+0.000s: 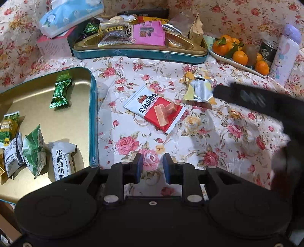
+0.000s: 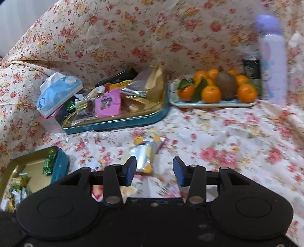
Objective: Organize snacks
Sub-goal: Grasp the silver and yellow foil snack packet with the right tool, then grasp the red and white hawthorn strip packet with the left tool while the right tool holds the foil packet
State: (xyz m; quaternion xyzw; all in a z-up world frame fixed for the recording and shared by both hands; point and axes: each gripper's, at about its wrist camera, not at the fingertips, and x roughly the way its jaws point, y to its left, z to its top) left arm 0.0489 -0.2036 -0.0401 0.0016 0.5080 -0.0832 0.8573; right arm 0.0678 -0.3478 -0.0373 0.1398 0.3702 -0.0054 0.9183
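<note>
Only in the left wrist view: red-and-white snack packet [image 1: 154,111] flat on the floral cloth [image 1: 218,136], silver-yellow packet [image 1: 199,91] just beyond. Only in the right wrist view: full height of the purple bottle [image 2: 271,60]. Far tin [image 1: 140,54] heaped with mixed packets; near tin lid [image 1: 94,114] with green candy [image 1: 60,91] and several wrapped snacks. Left gripper [image 1: 151,167] slightly parted, empty; right gripper [image 2: 154,171] wider apart, empty

A floral tablecloth [image 1: 218,136] covers the table and rises behind it. At the back, a plate [image 2: 210,104] bears tangerines [image 2: 211,94] and a kiwi [image 2: 226,85], beside a lilac bottle [image 2: 272,62], a dark can [image 1: 267,51] and a blue tissue pack [image 1: 70,17].
</note>
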